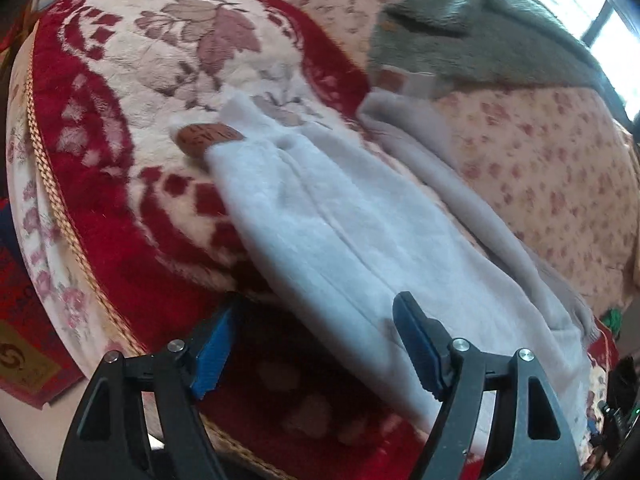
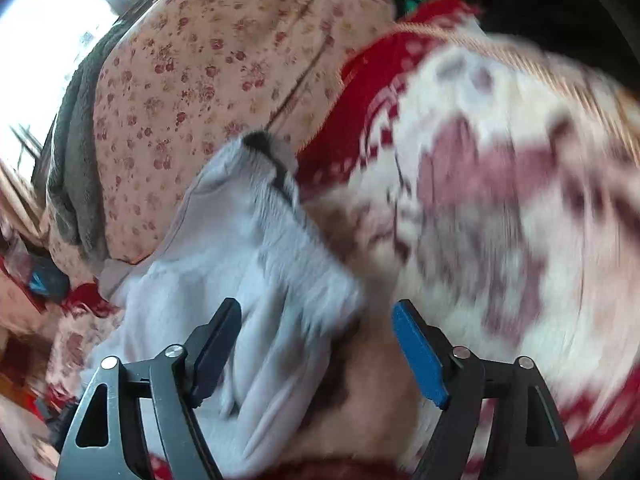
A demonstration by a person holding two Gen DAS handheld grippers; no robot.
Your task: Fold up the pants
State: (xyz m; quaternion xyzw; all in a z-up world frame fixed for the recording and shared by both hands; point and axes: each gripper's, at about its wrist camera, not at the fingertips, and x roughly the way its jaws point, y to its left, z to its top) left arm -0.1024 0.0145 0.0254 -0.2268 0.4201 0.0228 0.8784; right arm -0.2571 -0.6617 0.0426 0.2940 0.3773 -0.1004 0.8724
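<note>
Left wrist view
pants: the pale grey pants (image 1: 348,248) lie as a long band from the upper middle of the frame to the lower right, over a red and cream blanket (image 1: 120,128) on the bed.
patch: a brown patch (image 1: 208,138) sits at the band's far left corner.
left tongs: the left tongs (image 1: 316,344) are released, jaws wide, nothing pinched; the right-hand pad (image 1: 416,344) hangs over the cloth, the other over the blanket.

Right wrist view
pants: the near end of the pants (image 2: 256,280) fills the lower left, bunched in ridges; a dark strip shows at its far tip. Heavy blur.
right tongs: the right tongs (image 2: 316,344) are released, with cloth below the left jaw but not gripped.

Doing it well
judgement: a fold looks just laid; before the next one, I would flatten the ridges and line up the edges, then pinch both layers at the corners so neither slips.
</note>
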